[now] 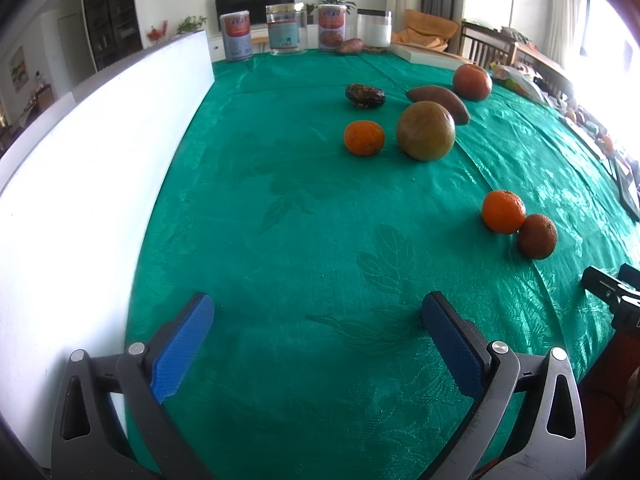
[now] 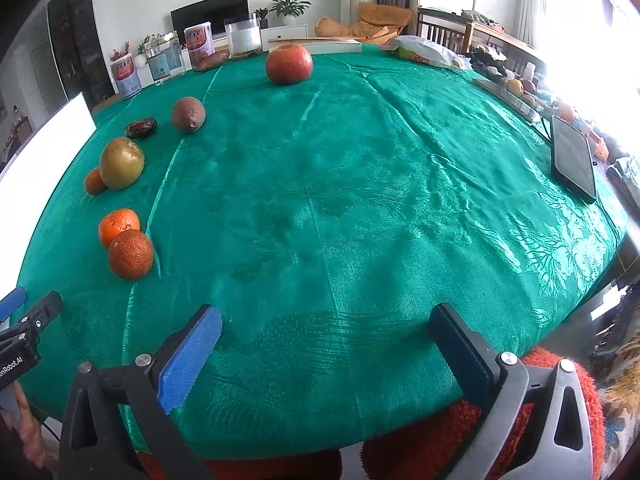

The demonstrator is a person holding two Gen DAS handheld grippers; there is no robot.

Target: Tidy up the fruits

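Note:
Fruits lie on a green tablecloth [image 1: 320, 220]. In the left wrist view: a small tangerine [image 1: 364, 137], a green-brown apple [image 1: 425, 131], a dark date [image 1: 365, 96], a brown sweet potato [image 1: 440, 102], a large red-orange fruit [image 1: 472, 82], and two tangerines [image 1: 503, 212] [image 1: 537, 236] touching at the right. My left gripper [image 1: 318, 312] is open and empty, low over bare cloth. My right gripper [image 2: 326, 324] is open and empty near the table's front edge. The right wrist view shows the pair [image 2: 119, 225] [image 2: 131, 254], the apple [image 2: 121, 163] and the red-orange fruit [image 2: 289, 64].
A white board [image 1: 100, 152] stands along the left side. Cans and jars [image 1: 283, 30] line the far edge. A tablet [image 2: 573, 158] lies at the right edge, with clutter behind it. The left gripper's tip shows in the right wrist view [image 2: 28, 320].

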